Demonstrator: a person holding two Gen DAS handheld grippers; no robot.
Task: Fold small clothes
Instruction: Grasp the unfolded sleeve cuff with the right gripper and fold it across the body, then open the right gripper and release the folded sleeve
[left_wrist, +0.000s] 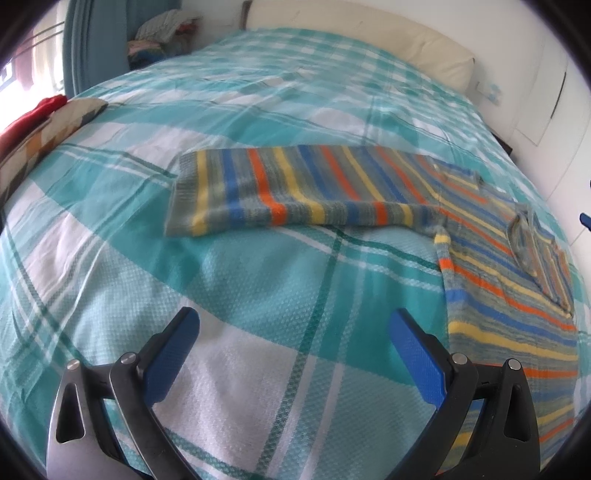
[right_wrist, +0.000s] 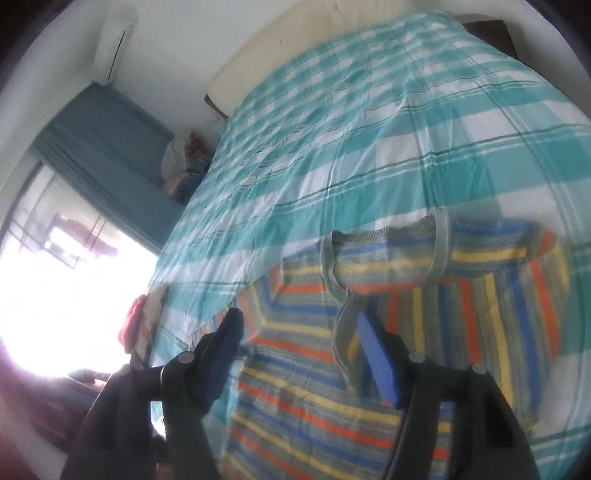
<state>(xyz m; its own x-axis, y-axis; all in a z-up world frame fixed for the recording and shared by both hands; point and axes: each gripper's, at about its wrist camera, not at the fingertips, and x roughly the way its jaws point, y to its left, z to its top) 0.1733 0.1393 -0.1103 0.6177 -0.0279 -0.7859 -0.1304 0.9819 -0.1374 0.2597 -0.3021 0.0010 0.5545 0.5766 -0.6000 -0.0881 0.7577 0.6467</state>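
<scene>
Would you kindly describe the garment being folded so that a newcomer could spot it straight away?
Look at the wide bed under the teal and white checked bedspread. On its near part lies the knitted striped sweater, spread flat with one sleeve folded across the body. It is the only garment laid out there, and its orange, yellow, blue and grey stripes stand out from the checks, unlike the red cloth at the bed's edge.

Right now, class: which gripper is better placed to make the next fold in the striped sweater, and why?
Probably the right gripper: open, directly over the striped sweater near its collar. The left gripper hovers open over bare bedspread, sweater beside it.
</scene>
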